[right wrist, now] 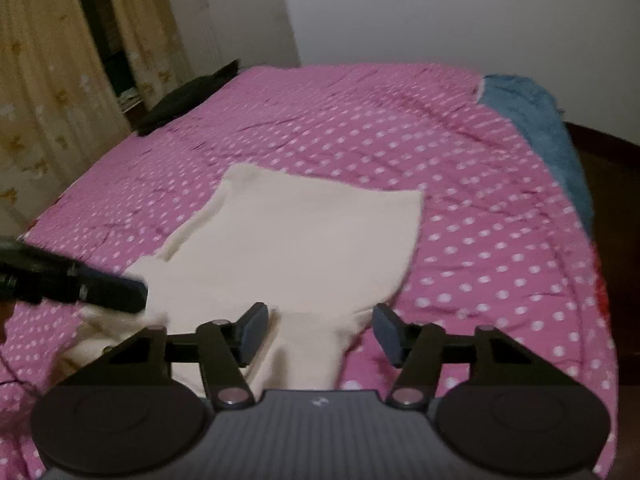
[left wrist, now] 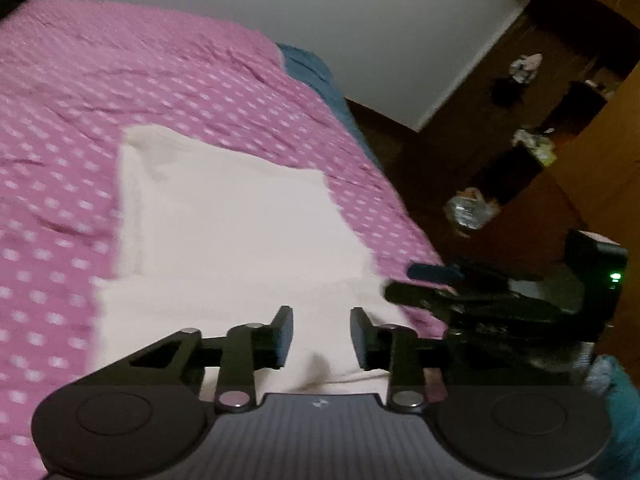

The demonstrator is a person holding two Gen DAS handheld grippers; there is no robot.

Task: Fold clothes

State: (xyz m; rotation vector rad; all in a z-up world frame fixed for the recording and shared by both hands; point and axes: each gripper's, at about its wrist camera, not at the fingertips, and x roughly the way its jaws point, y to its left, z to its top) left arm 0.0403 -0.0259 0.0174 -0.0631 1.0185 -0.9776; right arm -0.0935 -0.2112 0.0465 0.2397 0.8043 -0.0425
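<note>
Left wrist view: my left gripper (left wrist: 320,338) hangs low over the near end of the cream garment (left wrist: 240,216), jaws spread part way, cloth showing in the gap, but the pads don't look pressed on it. I read that as not gripping. Garment lies on the bed (left wrist: 80,100), on the pink dotted cover, already folded into a rough rectangle; a narrower strip runs toward me at the near edge. My right gripper (left wrist: 460,288) shows at the right of this view, just beside the garment's near right corner.

Right wrist view: right gripper (right wrist: 320,332) has its jaws spread wider, straddling that narrow near strip of the cream garment (right wrist: 304,232); pads stand apart from the cloth, nothing pinched. Left gripper (right wrist: 132,294) comes in from the left, tip over the garment's near left edge; its jaws can't be read from here. Dark item (right wrist: 188,96) sits at the far left corner of the bed (right wrist: 500,240), well apart.

Step, my judgement: between folds, both jaws empty, lining up on the near edge. Next move calls for pinching both near corners, lifting evenly, carrying the edge over to the far side. Frames are blurry, so corner placement is a guess.
</note>
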